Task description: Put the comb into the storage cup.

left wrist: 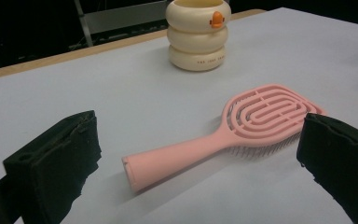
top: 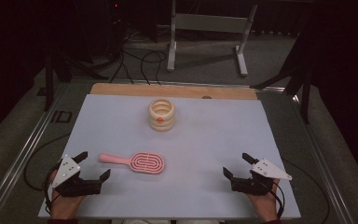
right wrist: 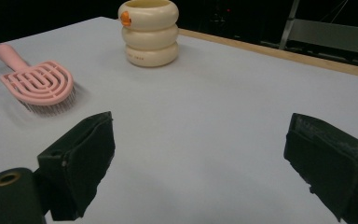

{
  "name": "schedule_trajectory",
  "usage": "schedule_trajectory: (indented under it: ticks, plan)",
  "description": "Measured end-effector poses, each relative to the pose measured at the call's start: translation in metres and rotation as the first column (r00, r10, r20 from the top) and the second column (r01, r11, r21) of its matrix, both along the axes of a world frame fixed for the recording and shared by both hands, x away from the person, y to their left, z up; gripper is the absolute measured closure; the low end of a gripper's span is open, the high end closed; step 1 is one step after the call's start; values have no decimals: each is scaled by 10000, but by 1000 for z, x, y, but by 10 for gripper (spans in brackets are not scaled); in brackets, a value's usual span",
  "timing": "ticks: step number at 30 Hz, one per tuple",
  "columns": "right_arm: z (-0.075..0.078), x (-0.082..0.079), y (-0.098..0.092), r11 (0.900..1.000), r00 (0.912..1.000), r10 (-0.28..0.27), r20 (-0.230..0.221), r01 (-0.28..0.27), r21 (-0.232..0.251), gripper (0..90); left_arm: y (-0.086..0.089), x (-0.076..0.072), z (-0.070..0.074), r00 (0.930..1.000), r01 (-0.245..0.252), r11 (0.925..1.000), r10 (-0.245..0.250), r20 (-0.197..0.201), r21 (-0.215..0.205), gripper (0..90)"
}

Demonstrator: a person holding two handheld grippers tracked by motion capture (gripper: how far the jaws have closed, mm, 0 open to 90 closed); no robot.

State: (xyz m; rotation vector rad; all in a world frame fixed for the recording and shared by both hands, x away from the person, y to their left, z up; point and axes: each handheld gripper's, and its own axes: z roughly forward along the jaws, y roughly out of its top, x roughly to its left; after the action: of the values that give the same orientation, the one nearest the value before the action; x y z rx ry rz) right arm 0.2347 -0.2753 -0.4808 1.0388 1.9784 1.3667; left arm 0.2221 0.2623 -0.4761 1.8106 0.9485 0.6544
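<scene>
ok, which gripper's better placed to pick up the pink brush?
Left. The left gripper sits open right beside the hairbrush handle; the right gripper, also open, is much farther across the table.

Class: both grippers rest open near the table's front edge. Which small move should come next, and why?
Probably ease the left gripper forward around the pink hairbrush's handle. Its jaws stand open with nothing between them, the handle end lies just ahead of them in the left gripper view, and the right gripper sits farther off.
</scene>
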Motion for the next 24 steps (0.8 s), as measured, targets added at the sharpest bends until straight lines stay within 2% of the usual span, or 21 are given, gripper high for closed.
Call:
schedule_trajectory:
  ticks: [10, 24]
  plan:
    - [-3, 1, 0, 10000, 10000, -9, -60, 9, -58, 86, -8, 2, 2, 9999, 94, 9989, -88, -125, 454, 0]
    - [-5, 1, -2, 9999, 9998, -111, -133, 110, -72, 86, -19, 5, 8, 9995, 300, 9994, -298, -69, 183, 1]
